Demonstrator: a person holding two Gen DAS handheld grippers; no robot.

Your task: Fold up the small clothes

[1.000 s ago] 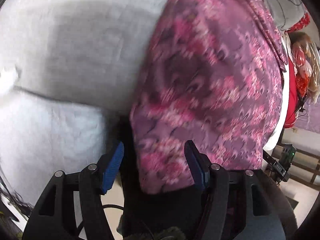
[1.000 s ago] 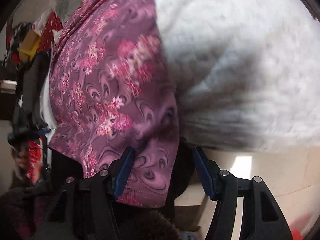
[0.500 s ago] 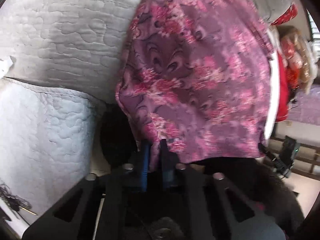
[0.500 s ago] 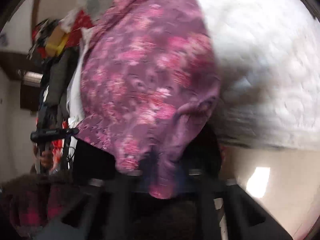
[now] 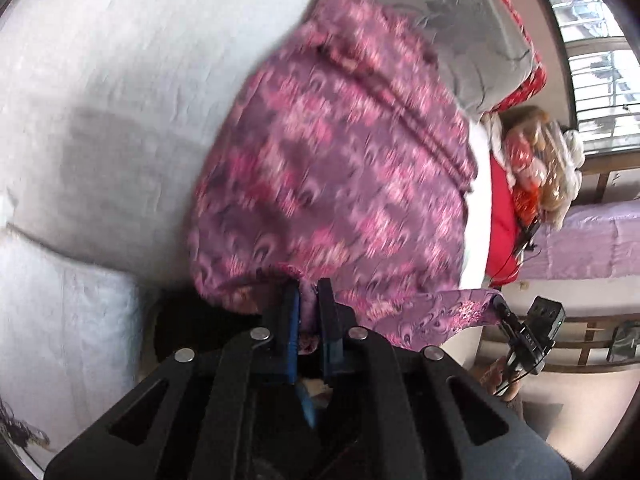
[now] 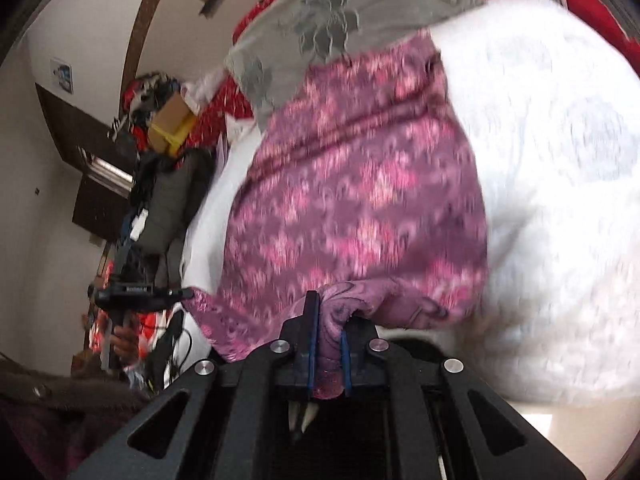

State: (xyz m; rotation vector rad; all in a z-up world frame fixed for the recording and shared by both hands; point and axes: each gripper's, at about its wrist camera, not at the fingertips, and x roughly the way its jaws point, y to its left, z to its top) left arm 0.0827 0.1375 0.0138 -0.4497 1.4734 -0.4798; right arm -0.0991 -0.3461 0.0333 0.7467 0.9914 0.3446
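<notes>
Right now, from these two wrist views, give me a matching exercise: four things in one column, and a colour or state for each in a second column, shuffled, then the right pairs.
Column one:
1. left gripper
2. patterned garment
3. quilted bedcover
4. grey floral pillow

Column two:
A. white, lying under the garment
B. purple with pink flowers
C. shut on the garment's near edge
D. at the far end of the garment

Pairs: 1-C, 2-B, 3-A, 4-D
</notes>
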